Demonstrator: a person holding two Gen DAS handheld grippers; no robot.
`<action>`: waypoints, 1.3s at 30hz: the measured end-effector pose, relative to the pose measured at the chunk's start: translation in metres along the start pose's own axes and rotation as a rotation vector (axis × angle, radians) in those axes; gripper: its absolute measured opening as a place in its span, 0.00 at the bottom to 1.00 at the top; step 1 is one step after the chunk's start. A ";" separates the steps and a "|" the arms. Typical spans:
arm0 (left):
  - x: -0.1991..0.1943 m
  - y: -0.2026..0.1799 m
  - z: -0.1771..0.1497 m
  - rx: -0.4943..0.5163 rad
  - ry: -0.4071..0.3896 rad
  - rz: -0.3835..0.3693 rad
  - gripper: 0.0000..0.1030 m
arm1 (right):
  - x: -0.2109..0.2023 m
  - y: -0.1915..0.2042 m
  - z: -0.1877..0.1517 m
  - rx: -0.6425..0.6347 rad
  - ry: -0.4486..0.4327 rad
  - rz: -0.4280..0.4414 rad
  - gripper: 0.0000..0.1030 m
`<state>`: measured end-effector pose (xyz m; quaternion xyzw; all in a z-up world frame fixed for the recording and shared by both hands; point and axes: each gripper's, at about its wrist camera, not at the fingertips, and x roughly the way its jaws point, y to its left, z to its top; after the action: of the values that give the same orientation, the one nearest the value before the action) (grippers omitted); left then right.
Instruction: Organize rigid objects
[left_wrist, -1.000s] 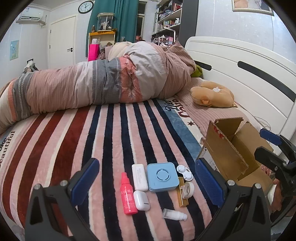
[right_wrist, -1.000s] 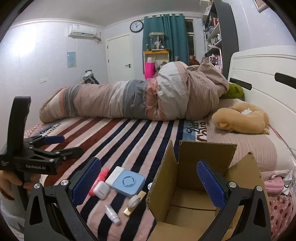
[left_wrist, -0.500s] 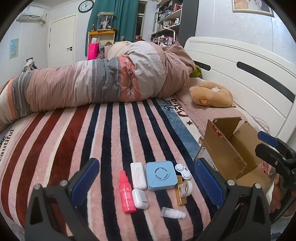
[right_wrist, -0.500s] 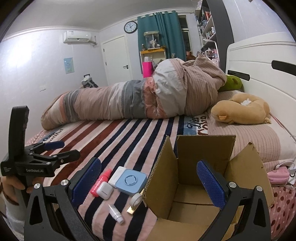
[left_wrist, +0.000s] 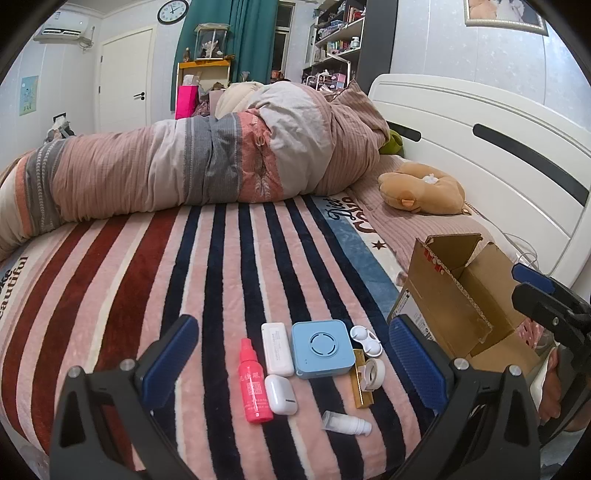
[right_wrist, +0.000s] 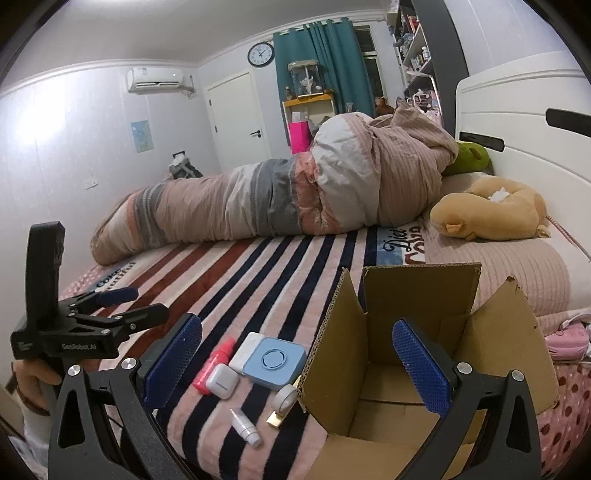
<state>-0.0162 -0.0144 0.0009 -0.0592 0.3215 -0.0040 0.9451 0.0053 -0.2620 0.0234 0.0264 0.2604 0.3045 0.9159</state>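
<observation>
A: How do the left gripper (left_wrist: 291, 360) fingers (left_wrist: 168, 354) stand?

B: Spread wide and holding nothing, above a cluster of small things on the striped blanket (left_wrist: 221, 266) of the bed.

A: And the right gripper (right_wrist: 295, 360)?

B: Its fingers (right_wrist: 419, 363) are parted and bare too, above the open cardboard box (right_wrist: 417, 325).

A: What lies in the cluster?

B: A pink spray bottle (left_wrist: 253, 382), with a white earbud case (left_wrist: 281, 394) touching its right side. Behind the case sit a white bar (left_wrist: 275, 349) and a blue square box (left_wrist: 320, 349), side by side. Right of the blue box are a white lens case (left_wrist: 365, 340), a roll of tape (left_wrist: 372, 373) leaning on a gold stick (left_wrist: 361, 387), and nearest the camera a small white bottle (left_wrist: 346, 422) lying flat.

A: Where is the cardboard box?

B: Just right of the cluster, flaps up; the part of its inside that shows is bare.
</observation>
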 end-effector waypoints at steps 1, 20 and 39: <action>0.000 0.000 0.000 0.000 -0.001 -0.001 1.00 | 0.000 0.000 0.000 0.001 0.000 -0.002 1.00; -0.001 0.002 0.003 -0.007 0.004 -0.014 1.00 | 0.003 -0.002 0.000 0.001 0.011 0.012 1.00; 0.020 0.101 -0.030 -0.069 0.008 0.040 0.99 | 0.084 0.093 -0.007 -0.167 0.182 -0.017 0.72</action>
<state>-0.0221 0.0817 -0.0466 -0.0853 0.3265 0.0258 0.9410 0.0086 -0.1392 -0.0019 -0.0797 0.3164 0.3184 0.8900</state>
